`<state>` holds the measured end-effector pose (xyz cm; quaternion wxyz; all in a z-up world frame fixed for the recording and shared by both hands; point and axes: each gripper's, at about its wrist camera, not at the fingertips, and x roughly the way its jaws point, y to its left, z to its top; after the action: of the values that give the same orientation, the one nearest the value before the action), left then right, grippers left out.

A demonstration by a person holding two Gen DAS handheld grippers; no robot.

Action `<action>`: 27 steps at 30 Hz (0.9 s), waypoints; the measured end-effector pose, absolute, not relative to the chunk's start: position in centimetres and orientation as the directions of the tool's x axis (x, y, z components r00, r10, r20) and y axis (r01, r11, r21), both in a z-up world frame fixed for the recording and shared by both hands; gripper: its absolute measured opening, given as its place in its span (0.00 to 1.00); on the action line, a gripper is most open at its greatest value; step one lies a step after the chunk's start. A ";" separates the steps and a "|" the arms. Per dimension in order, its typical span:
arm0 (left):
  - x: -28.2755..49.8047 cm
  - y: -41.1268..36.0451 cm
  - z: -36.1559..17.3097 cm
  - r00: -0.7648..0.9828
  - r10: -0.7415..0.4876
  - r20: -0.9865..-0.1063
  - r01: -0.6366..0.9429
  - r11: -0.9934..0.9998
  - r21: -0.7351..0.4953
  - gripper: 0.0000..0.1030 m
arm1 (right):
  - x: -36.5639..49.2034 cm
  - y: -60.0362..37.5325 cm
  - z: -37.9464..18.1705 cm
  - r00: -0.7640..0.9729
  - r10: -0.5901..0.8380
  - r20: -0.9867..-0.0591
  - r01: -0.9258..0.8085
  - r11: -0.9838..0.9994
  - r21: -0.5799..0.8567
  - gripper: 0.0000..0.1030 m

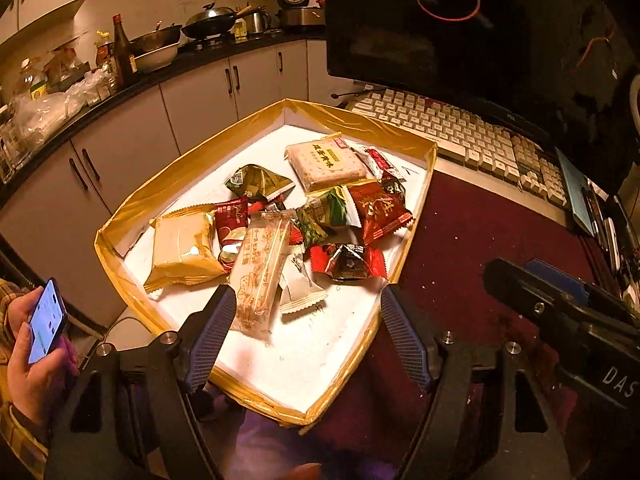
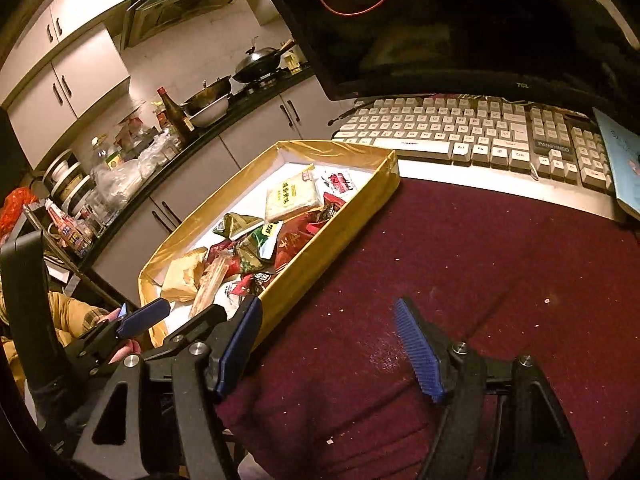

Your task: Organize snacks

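At the bottom of the left wrist view, the left gripper point(image 1: 306, 334) has its fingers spread wide, holding nothing. The right gripper point(image 2: 328, 344) is spread too, over the dark red tabletop point(image 2: 460, 264). Farther up, the snacks point(image 1: 280, 220) lie piled in the yellow-edged tray point(image 1: 200, 152). A keyboard point(image 2: 460, 132) sits beyond.

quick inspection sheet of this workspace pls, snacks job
surface: dark red cloth with pale crumbs
job's things: snack packets piled in the yellow-rimmed tray; long clear biscuit pack nearest the camera
clutter: keyboard, blue booklet
grippers: left gripper open over the tray; right gripper open, empty, over the cloth
cables: orange cable behind the monitor
surroundings: kitchen counter, wok, bottles; a hand holding a phone
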<state>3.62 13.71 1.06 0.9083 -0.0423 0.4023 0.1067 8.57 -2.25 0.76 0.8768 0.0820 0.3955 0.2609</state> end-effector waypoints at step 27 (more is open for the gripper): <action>3.0 15.6 0.1 0.641 0.139 -0.755 -0.235 0.972 -0.022 0.73 | 8.4 -0.1 0.6 0.539 0.505 -0.674 -0.410 0.856 0.313 0.69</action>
<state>2.97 15.64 0.13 0.9040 -0.0590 0.4106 0.1034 8.45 -0.13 0.60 0.8754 0.0589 0.4024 0.2614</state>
